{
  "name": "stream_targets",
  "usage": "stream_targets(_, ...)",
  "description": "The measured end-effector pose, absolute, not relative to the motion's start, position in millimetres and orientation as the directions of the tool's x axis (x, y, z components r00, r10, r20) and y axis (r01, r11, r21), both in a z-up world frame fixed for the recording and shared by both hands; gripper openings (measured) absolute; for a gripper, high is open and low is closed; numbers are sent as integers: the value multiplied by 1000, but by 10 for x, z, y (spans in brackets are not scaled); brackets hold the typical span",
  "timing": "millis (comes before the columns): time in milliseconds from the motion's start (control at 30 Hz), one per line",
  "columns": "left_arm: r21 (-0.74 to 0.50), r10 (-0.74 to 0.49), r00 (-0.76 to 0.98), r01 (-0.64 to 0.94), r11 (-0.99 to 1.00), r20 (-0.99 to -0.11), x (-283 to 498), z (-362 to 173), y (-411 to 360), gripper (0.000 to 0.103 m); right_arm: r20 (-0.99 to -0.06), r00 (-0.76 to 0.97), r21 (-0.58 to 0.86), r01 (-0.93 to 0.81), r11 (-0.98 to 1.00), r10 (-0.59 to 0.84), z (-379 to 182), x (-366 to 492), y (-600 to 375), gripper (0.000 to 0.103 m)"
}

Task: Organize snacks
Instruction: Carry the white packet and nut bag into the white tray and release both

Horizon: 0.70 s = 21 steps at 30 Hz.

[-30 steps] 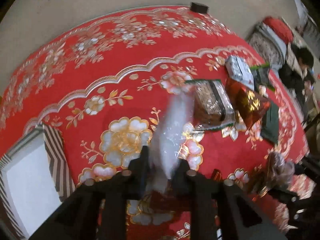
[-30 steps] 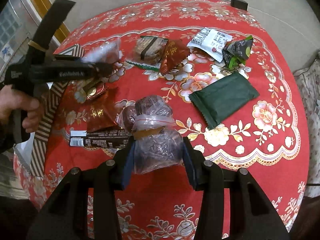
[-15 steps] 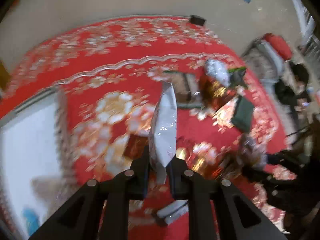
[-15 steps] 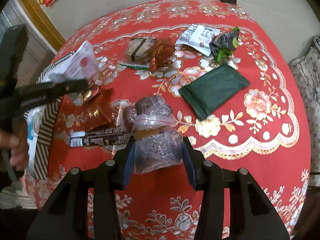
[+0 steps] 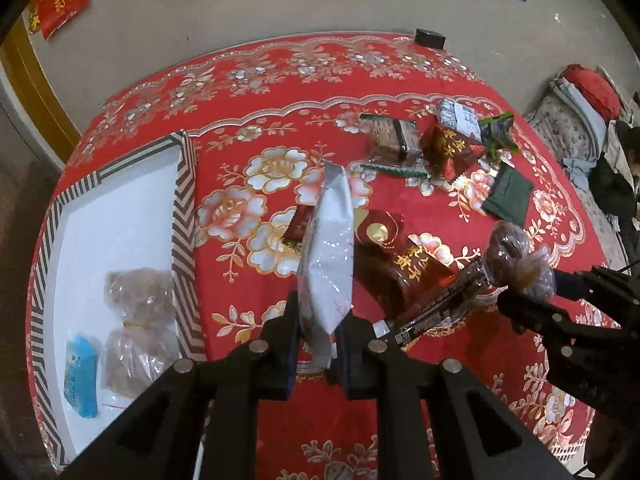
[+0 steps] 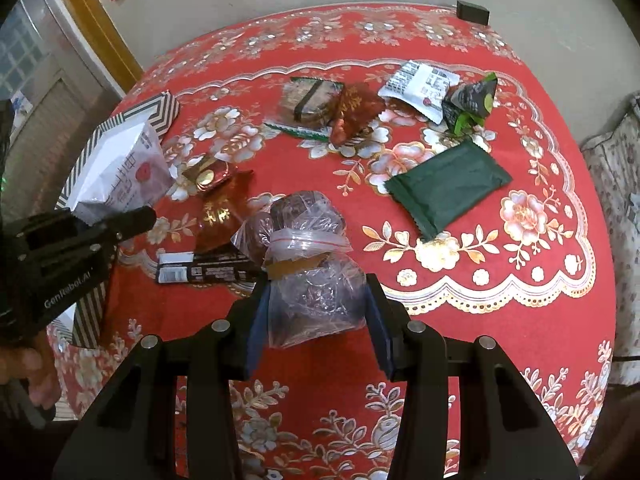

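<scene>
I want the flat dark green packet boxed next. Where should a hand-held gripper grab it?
The dark green packet lies flat and clear of its neighbours. Probably best to come from above and pinch across its narrower width near the middle, or take the crimped end nearest the camera.

The box (image 5: pixel 183 216) is cut off at the left edge in the left wrist view, & in the right wrist view the white bag (image 6: pixel 120 168) hides most of it. The clear bag (image 6: pixel 316 276) covers one end of the black bar (image 6: pixel 204 270). Print on the packs is too small to read. A person (image 5: pixel 616 176) at the right edge is only partly seen.
</scene>
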State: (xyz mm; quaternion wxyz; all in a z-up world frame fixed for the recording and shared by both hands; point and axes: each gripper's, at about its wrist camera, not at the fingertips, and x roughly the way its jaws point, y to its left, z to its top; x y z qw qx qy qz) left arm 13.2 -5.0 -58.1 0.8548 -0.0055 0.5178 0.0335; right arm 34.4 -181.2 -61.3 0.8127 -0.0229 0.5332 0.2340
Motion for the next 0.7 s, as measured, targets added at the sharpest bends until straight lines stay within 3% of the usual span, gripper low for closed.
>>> stream_targets(700, 0, 23, 474, -50, 999, -880, 45, -521, -21, 18, -871, 352, 192, -396, 898, 342, -494, 221, -1761, 44)
